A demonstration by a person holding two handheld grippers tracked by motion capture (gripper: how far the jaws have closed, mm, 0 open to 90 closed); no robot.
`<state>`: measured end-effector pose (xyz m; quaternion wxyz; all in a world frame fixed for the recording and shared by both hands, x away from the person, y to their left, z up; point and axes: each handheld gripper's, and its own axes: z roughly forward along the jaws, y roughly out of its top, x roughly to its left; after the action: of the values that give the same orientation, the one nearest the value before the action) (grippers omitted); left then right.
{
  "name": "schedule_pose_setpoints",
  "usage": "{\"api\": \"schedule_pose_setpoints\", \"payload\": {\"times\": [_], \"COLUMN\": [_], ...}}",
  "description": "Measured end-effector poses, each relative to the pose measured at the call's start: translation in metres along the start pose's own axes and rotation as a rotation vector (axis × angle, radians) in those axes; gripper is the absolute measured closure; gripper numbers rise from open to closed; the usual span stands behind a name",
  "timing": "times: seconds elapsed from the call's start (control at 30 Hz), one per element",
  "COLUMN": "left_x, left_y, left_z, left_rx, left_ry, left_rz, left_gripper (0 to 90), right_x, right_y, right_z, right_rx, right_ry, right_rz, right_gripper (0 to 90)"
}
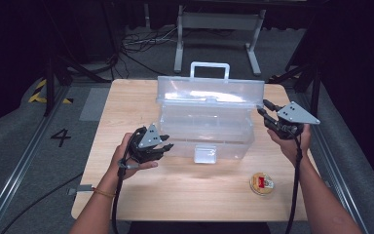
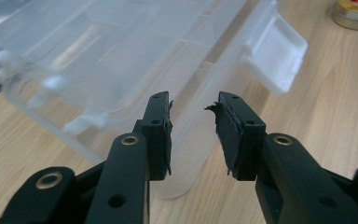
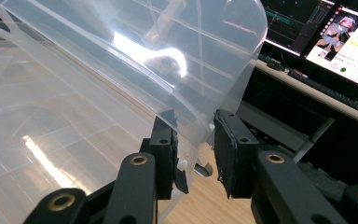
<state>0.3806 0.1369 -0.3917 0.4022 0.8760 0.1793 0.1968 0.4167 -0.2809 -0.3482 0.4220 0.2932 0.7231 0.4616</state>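
Note:
A clear plastic storage box [image 1: 204, 127] stands in the middle of the wooden table [image 1: 126, 102], its lid [image 1: 209, 90] raised, with a white handle [image 1: 209, 66] at the back. My left gripper [image 1: 167, 145] is open at the box's front left corner; in the left gripper view that rounded corner [image 2: 186, 158] sits just beyond the open jaws [image 2: 193, 105]. My right gripper [image 1: 263, 109] is at the lid's right end. In the right gripper view its jaws [image 3: 196, 123] stand open, with the lid's thin edge [image 3: 223, 93] between them.
A white latch [image 1: 205, 154] hangs on the box's front wall. A small round tin [image 1: 262, 184] lies on the table at the front right. Desk frames and cables are on the floor behind. Monitors [image 3: 340, 37] glow beyond the table's right side.

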Motion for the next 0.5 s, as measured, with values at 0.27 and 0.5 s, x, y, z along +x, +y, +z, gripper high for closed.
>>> {"api": "schedule_pose_setpoints", "payload": {"times": [0.27,0.5], "left_x": [-0.008,-0.009], "left_y": [0.013,0.023], "left_z": [0.02,0.027], "left_rx": [0.036,0.067], "left_ry": [-0.046,-0.071], "left_rz": [0.049,0.085], "left_gripper": [63.3,64.8], "right_x": [-0.003,-0.002], "right_y": [0.007,0.013], "right_z": [0.006,0.01], "right_rx": [0.021,0.02], "right_ry": [-0.033,-0.078], "right_rz": [0.029,0.033], "right_gripper": [73.7,75.4]}}
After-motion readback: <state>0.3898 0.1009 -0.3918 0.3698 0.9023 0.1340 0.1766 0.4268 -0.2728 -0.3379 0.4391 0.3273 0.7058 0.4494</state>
